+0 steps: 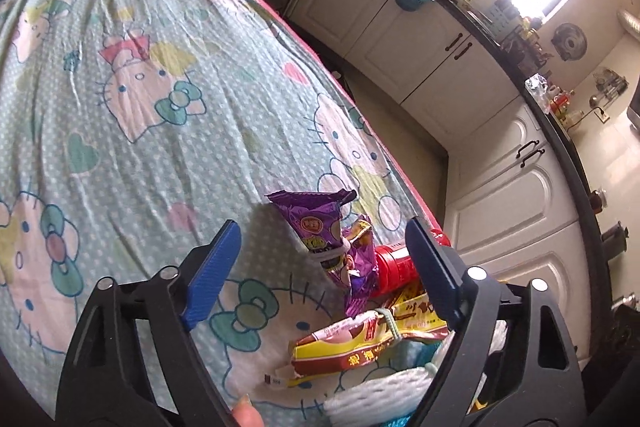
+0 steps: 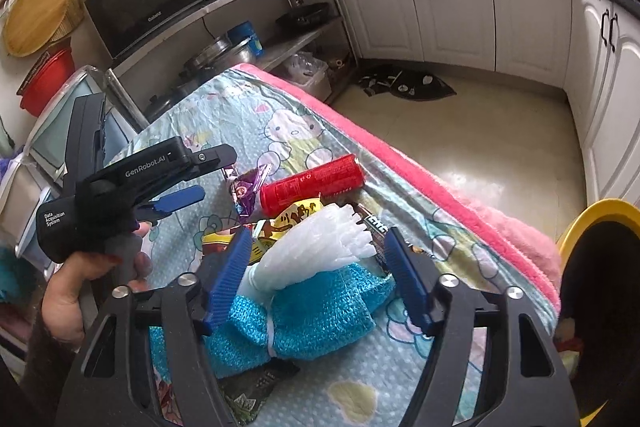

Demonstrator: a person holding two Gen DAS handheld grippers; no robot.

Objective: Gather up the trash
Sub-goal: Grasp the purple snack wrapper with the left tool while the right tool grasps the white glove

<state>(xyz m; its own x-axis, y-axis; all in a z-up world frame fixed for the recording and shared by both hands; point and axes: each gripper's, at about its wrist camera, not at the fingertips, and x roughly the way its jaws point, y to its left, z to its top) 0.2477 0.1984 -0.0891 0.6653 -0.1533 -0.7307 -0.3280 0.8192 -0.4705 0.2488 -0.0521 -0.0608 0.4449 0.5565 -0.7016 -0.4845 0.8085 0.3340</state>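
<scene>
Little collected yet, I judge: red can (image 2: 312,182), purple wrapper (image 1: 320,227), foam net (image 2: 320,243) lie heaped on desk (image 1: 140,147); left gripper (image 1: 324,259), right gripper (image 2: 316,271) gape empty; yellow bin (image 2: 600,219) beside.

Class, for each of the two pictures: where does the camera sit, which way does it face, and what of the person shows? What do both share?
Left wrist: on the left hand-held gripper, facing across the table toward the cabinets; a fingertip shows.
Right wrist: on the right hand-held gripper, over the white foam; the left hand shows.
Shared: red can, purple wrapper.
</scene>
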